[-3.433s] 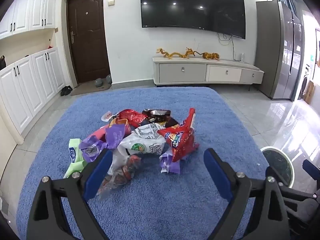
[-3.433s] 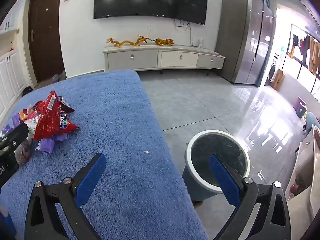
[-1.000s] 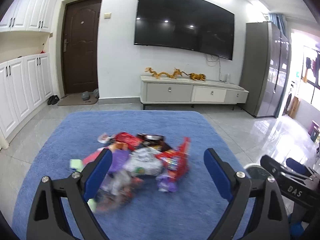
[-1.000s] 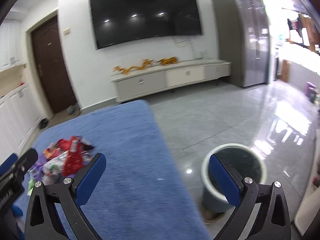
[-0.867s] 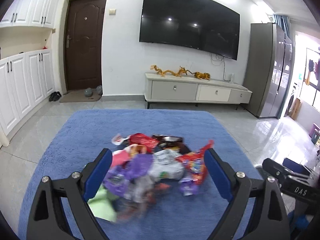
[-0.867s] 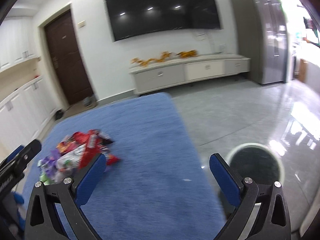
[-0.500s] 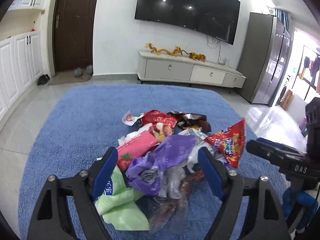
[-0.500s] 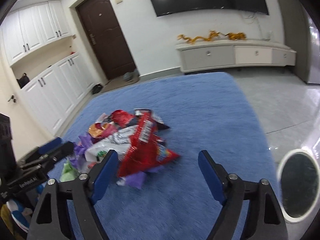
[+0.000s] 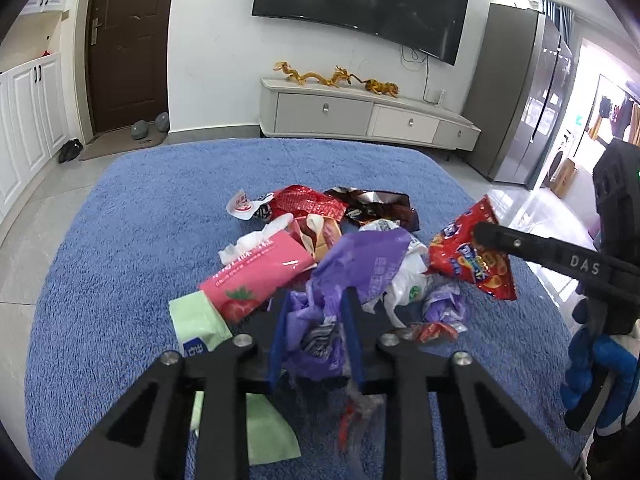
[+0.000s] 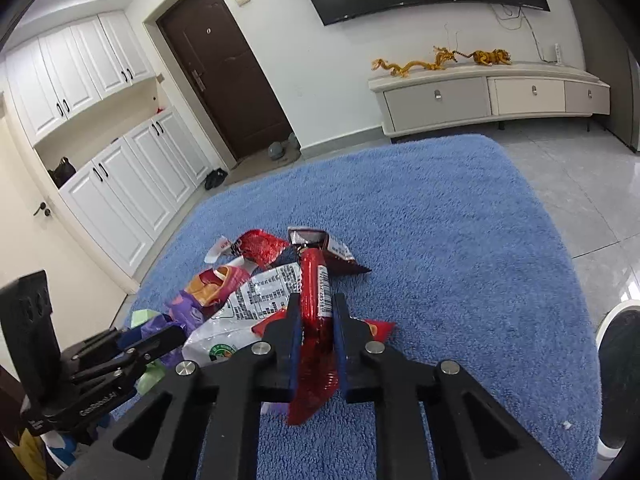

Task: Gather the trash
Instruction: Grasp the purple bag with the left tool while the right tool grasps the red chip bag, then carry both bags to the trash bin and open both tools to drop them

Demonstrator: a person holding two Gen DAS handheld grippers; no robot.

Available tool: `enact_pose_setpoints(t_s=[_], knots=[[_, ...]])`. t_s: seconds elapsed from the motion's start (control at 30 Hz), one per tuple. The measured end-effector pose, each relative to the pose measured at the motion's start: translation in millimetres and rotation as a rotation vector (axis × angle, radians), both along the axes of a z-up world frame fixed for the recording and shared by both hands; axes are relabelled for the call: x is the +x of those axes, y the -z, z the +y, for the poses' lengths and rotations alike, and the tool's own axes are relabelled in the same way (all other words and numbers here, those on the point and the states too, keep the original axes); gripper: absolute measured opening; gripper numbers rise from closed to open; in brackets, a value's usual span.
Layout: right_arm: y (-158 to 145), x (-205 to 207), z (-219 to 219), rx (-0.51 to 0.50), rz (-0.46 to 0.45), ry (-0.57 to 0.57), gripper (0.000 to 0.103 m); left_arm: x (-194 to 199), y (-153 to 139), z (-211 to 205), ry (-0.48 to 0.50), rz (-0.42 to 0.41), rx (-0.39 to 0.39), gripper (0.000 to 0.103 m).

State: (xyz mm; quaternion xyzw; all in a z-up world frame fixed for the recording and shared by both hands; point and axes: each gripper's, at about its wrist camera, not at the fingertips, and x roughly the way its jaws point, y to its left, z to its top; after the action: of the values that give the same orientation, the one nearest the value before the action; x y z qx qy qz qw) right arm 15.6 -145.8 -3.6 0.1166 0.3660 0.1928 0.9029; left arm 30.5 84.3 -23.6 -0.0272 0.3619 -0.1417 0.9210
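Left wrist view: my left tongs [image 9: 314, 330] pinch the purple wrapper [image 9: 360, 264] off the pile on the blue rug [image 9: 120, 216]. My right tongs [image 10: 316, 332] clamp the red snack bag [image 10: 316, 320], ready for the bin [image 10: 622, 372] beside the rug.

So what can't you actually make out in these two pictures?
- Trash bin: right wrist view, cut off by the frame edge; contents unseen.
- Purple wrapper: left wrist view, lower part hidden between the left gripper fingers.
- Red snack bag: print unreadable, squeezed in the right gripper.
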Motion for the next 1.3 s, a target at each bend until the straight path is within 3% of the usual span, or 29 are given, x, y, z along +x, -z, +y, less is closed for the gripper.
enact_pose_setpoints(t_s=[0.43,0.6,0.77,0.9,1.07,1.3], knots=[[-39.9,-39.5,-31.6,0.063,-0.104,0.045,0.011,-34.8,-66.2,-9.8,-0.003,-0.12,-0.018,0.019],[-53.4,-58.5,-75.8,0.087,-0.144,0.133,0.011,-36.7,-91.5,-47.5,0.075,-0.148,-0.035,0.019],[-54.1,-76.7,-149.5,0.095,-0.16,0.284,0.011,-22.1,-102.8,-121.2,0.205,-0.134,-0.04,0.019],[-40.3,-85.2,-214.8,0.072,-0.134,0.42,0.011,-6.1,-101.0,-206.9,0.341,-0.106,-0.039,0.019],[-11.8,-85.3,-281.6,0.053,-0.059,0.557,0.011,14.8,-79.6,-308.8,0.475,-0.024,-0.052,0.019],[34.7,-77.6,-344.3,0.046,0.053,0.692,0.011,36.7,-39.6,-413.0,0.577,0.072,-0.059,0.021]])
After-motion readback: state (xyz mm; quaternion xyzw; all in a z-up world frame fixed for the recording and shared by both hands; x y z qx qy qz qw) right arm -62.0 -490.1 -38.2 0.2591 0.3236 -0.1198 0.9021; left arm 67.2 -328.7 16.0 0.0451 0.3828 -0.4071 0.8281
